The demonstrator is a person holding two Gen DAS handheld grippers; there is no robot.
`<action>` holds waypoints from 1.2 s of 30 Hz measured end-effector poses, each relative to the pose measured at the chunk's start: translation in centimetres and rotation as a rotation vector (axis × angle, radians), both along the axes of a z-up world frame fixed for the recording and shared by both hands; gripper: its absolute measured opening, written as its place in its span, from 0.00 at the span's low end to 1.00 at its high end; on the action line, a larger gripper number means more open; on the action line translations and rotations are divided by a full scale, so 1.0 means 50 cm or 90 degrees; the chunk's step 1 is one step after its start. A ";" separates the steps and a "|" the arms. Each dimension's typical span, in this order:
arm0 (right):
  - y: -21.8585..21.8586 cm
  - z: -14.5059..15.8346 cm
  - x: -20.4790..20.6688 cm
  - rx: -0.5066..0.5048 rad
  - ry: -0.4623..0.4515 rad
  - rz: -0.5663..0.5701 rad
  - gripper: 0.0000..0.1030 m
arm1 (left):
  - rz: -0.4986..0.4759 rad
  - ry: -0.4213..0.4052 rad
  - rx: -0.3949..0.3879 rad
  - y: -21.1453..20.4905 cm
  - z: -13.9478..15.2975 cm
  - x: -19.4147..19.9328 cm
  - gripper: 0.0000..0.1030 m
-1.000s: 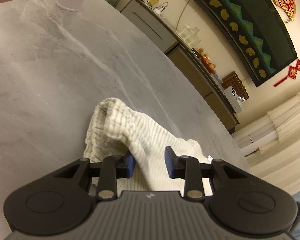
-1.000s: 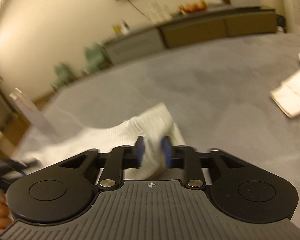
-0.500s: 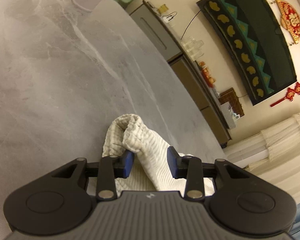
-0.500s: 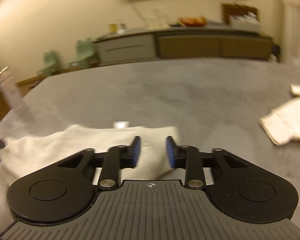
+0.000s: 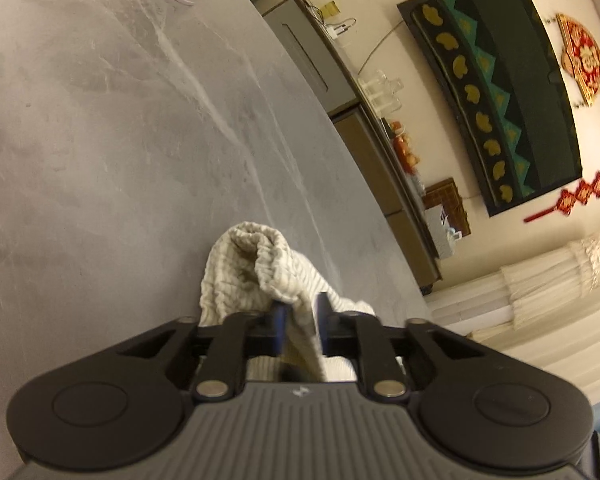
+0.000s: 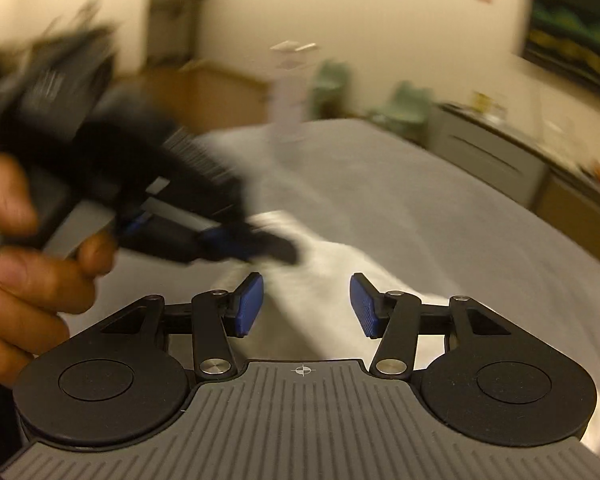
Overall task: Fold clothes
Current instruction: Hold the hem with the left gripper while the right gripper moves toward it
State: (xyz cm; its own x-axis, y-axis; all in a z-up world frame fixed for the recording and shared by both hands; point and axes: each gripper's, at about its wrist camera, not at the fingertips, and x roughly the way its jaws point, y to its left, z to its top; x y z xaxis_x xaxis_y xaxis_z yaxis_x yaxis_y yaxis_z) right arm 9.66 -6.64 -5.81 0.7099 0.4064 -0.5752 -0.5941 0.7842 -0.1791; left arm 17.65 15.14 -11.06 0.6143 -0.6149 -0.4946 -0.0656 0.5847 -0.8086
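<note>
left tongs (image 5: 300,318): closing, pinching striped white cloth (image 5: 252,276) low middle, on grey counter (image 5: 100,140) | right tongs (image 6: 305,304): opening, empty, cloth beneath | risk: thin pinch may slip, fold falls open

Warm dim light; right view motion-blurred; fisheye edges bent.

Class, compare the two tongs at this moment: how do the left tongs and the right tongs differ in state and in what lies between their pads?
The left tongs have just been closing and pinch a fold of the striped cloth; the right tongs have just been opening and stand wide, gripping nothing. The left view is sharp; the right view is blurred. Both have blue pads and point down at the grey table.
</note>
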 end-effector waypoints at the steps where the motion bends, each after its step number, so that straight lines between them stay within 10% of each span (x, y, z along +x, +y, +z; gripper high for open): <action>1: 0.016 -0.007 0.009 -0.023 0.001 0.005 0.46 | 0.007 0.006 -0.003 0.004 -0.003 0.003 0.23; 4: 0.048 -0.015 0.028 -0.074 -0.004 0.002 0.01 | 0.024 0.019 -0.019 0.016 -0.012 0.016 0.30; 21: 0.010 -0.039 -0.069 -0.039 0.044 0.004 0.01 | 0.026 0.026 0.006 0.023 -0.012 0.011 0.31; 24: -0.030 -0.022 -0.081 0.001 0.054 0.001 0.22 | 0.019 -0.005 0.042 0.021 0.015 -0.016 0.32; 26: -0.092 0.007 -0.095 0.049 0.047 -0.033 0.44 | 0.020 -0.040 0.069 0.020 0.043 -0.042 0.32; 32: -0.356 0.012 -0.026 0.086 0.044 -0.326 0.43 | 0.036 -0.146 0.192 -0.024 0.111 -0.083 0.32; 36: -0.406 -0.024 0.031 0.043 0.078 -0.349 0.28 | -0.069 -0.131 0.225 -0.096 0.093 -0.066 0.32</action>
State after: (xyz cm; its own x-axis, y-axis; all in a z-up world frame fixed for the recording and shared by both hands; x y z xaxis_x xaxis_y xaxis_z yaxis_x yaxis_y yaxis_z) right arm 11.22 -26.92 -7.01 0.7572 0.0358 -0.6522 -0.1092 0.9914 -0.0724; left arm 14.33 10.35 -6.42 0.6641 -0.4954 -0.5600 0.1533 0.8233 -0.5465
